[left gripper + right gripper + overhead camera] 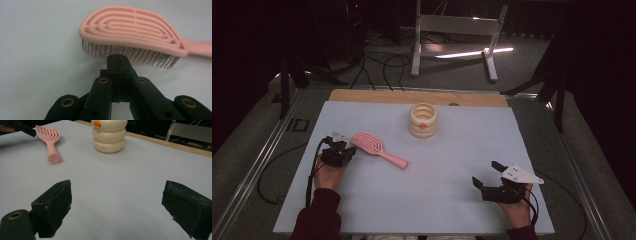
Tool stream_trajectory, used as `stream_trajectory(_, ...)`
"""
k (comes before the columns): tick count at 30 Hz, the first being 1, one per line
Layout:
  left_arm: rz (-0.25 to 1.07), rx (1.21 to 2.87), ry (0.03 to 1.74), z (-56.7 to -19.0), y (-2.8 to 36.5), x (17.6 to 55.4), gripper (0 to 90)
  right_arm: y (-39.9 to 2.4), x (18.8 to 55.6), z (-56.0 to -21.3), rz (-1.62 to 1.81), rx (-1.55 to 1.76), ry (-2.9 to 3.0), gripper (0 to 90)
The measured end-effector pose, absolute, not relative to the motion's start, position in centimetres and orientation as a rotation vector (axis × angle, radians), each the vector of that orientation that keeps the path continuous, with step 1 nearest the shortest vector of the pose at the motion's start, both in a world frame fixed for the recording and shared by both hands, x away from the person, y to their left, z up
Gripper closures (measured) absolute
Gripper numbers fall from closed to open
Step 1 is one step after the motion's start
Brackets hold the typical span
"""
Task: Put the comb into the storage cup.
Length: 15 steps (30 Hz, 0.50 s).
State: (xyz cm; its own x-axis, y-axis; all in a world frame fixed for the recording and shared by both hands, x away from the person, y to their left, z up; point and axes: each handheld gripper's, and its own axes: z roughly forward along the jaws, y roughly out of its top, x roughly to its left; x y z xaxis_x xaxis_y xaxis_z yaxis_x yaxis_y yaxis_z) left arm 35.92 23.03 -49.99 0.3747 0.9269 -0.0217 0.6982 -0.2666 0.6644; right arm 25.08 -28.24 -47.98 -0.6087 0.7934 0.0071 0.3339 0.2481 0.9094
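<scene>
A pink hairbrush lies bristles-down on the table, left of centre. The left tool, jaws pressed together, sits just beside its head. The right tool rests spread, well apart. Spreading the left jaws before gripping seems wise.

Pink hairbrush, vented oval head with looping slots, metal-looking bristles facing down onto the pale tabletop. Lies flat, diagonal, on the left part of the tabletop: head up-left, handle running down-right to a rounded end. Head slightly raised on its bristles in the left gripper view.
</scene>
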Motion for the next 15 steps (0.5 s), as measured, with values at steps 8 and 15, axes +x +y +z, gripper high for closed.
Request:
stream_trajectory(8,0.486,2.082,1.411,-50.2,22.1,37.5,90.0,-28.2,25.1,-48.0,1.331,1.025,2.068,9.1)
stream_trajectory(15,0.471,2.118,1.391,-50.9,20.6,38.2,90.0,-28.3,25.1,-47.9,1.331,1.023,2.066,9.1)
